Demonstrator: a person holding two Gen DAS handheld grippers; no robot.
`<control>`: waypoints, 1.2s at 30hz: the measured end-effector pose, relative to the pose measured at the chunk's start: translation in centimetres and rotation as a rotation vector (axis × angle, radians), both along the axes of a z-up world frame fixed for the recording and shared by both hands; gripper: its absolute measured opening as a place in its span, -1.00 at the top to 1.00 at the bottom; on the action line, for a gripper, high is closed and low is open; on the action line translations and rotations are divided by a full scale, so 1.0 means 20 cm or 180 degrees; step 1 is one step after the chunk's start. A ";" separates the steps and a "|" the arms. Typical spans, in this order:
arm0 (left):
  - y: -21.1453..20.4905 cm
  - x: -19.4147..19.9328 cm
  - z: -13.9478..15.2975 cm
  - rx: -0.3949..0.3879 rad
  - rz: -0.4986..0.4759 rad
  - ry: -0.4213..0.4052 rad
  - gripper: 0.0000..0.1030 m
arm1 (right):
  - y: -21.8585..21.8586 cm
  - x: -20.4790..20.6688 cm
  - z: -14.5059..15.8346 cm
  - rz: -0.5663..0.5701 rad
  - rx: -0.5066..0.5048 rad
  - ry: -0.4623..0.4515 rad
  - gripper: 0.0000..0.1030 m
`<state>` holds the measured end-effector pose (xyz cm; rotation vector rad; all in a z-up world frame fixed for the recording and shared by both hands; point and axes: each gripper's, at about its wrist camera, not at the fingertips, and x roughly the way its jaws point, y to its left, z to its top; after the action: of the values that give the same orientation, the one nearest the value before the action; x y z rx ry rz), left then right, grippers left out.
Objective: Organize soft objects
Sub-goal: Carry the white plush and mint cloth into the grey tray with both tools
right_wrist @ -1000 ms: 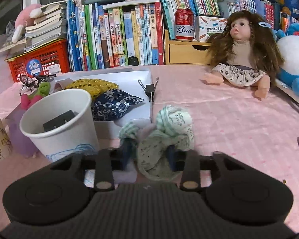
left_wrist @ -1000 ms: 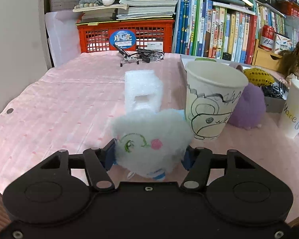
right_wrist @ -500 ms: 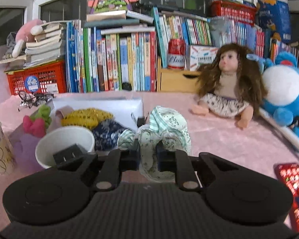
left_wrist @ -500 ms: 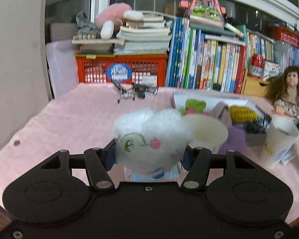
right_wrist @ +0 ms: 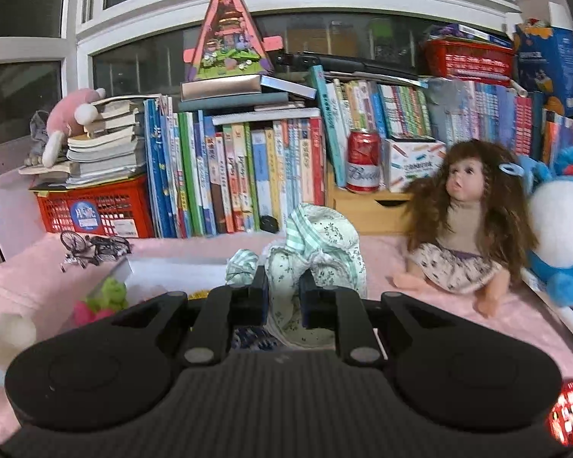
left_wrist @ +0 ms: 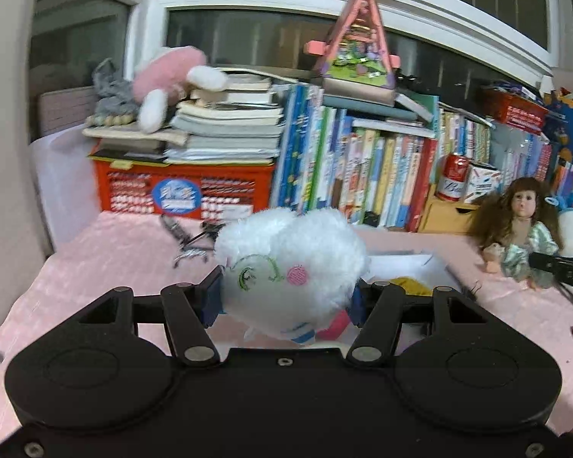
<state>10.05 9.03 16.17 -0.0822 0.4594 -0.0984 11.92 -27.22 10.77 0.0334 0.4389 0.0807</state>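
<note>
My left gripper is shut on a white fluffy plush with a green stitched eye and pink cheek, held in the air above the pink table. My right gripper is shut on a pale green floral cloth bundle, also lifted. A white box lies below and ahead, holding a green and pink soft toy; in the left wrist view the box shows a yellow soft item.
A doll sits at the right by a blue plush. Books, a red crate and a red can line the back. A small toy bicycle lies behind the box. A paper cup stands at left.
Both grippers have risen well above the table with their soft items held. The cups and foam block dropped out of the left view; the right gripper closed tighter on the cloth.
</note>
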 end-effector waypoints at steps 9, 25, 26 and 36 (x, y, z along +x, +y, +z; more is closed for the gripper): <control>-0.13 0.50 0.05 -0.0327 -0.0331 0.0688 -0.14 | 0.03 0.29 0.02 0.0145 0.0222 0.0427 0.62; -0.37 1.15 -0.29 -0.0169 -0.0199 0.1584 -0.14 | 0.08 0.70 -0.24 0.0077 0.0382 0.1106 0.62; -0.38 1.18 -0.31 -0.0161 -0.0189 0.1608 -0.14 | 0.08 0.72 -0.25 0.0076 0.0382 0.1116 0.62; -0.44 1.31 -0.41 0.0026 -0.0185 0.1748 -0.14 | 0.09 0.79 -0.34 0.0108 0.0362 0.1258 0.60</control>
<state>36.27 0.16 7.91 -0.0876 1.0110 -0.1312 27.74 -25.34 3.88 0.1557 0.8296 0.1333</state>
